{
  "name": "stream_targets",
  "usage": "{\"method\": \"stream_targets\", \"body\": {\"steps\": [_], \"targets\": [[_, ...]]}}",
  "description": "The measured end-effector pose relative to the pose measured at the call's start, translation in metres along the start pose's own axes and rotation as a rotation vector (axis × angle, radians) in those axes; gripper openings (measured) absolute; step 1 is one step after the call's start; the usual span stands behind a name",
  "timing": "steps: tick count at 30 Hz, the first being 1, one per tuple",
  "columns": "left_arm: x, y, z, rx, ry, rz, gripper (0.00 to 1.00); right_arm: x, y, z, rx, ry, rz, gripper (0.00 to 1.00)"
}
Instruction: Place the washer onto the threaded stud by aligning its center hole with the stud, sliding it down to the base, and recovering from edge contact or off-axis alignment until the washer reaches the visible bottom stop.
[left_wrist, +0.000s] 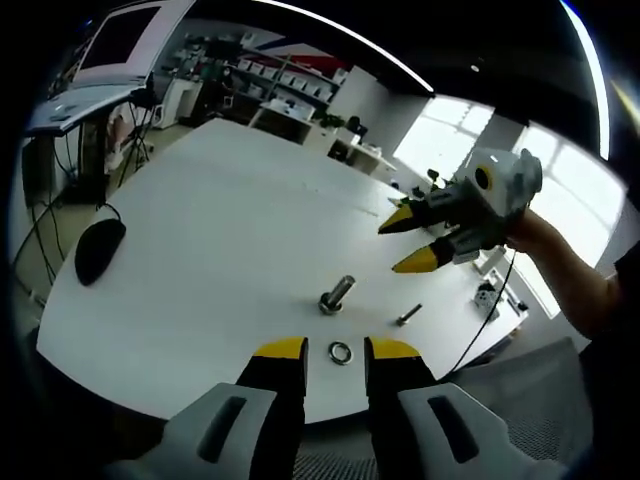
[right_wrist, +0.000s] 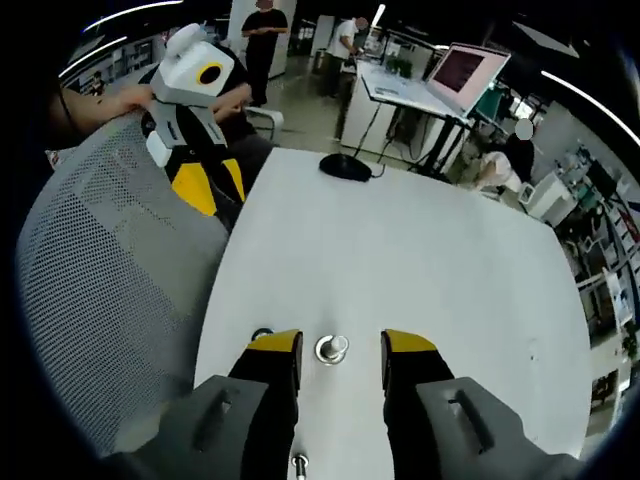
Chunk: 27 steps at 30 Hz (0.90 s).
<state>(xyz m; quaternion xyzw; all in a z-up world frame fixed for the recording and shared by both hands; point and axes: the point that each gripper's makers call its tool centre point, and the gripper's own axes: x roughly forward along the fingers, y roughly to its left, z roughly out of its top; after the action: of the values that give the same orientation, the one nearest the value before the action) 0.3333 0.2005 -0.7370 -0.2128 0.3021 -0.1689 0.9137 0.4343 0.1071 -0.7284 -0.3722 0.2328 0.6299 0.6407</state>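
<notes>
Broadly, a white table (left_wrist: 220, 230) carries a black mouse (left_wrist: 99, 248) near its far edge, beside a grey mesh chair (right_wrist: 110, 310). Left gripper (left_wrist: 335, 350) hangs with jaws apart, holding nothing, the washer (left_wrist: 340, 352) flat on the table between its tips. Right gripper (right_wrist: 340, 345), jaws likewise apart and holding nothing, frames the upright stud (right_wrist: 331, 349). A small bolt (left_wrist: 408, 315) lies near the stud.

One white table (left_wrist: 220, 230) holding one upright threaded stud (left_wrist: 336, 295), one washer (left_wrist: 340, 352) at its 6 o'clock, one loose bolt (left_wrist: 408, 315), one black mouse (left_wrist: 99, 249).
</notes>
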Motion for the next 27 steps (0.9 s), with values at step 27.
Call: {"method": "stream_targets", "body": {"steps": [27], "targets": [[-0.001, -0.022, 0.007, -0.062, -0.033, -0.122, 0.13, 0.019, 0.051, -0.035, 0.062, 0.038, 0.101, 0.36]]}}
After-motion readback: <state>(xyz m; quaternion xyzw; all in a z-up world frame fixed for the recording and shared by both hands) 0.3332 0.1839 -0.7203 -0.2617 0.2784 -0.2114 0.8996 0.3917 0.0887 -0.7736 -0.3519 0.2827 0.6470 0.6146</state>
